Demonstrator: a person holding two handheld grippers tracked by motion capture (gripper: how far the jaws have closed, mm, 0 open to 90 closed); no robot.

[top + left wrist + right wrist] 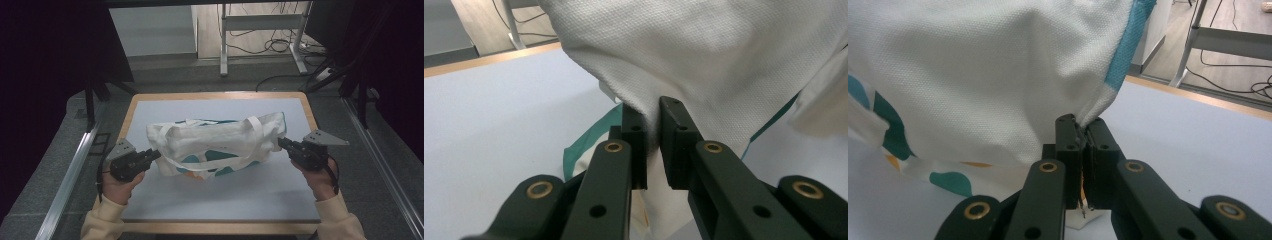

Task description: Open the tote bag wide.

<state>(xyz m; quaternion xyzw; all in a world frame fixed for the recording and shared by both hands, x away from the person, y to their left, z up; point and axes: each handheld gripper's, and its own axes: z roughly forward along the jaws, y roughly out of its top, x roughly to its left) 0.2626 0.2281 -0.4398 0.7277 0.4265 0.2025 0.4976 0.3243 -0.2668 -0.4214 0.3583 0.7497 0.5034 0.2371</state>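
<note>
A white cloth tote bag (215, 142) with teal and orange patches and long white handles lies across the middle of the table. My left gripper (155, 154) is shut on the bag's left end, and white fabric (694, 60) bunches between its pads (674, 145). At the bag's right end my right gripper (281, 142) is shut on the corner next to the teal edging (1125, 47), its pads (1068, 145) nearly together on a thin fold. The cloth rises from both grips, so both ends stand a little off the table.
The pale blue mat (220, 200) covers a wooden-edged table (215, 95). Beyond the far edge stand a desk frame's white legs (223, 45) with cables on the floor. Metal rails (70, 175) run along both sides, and dark stands are at the back corners.
</note>
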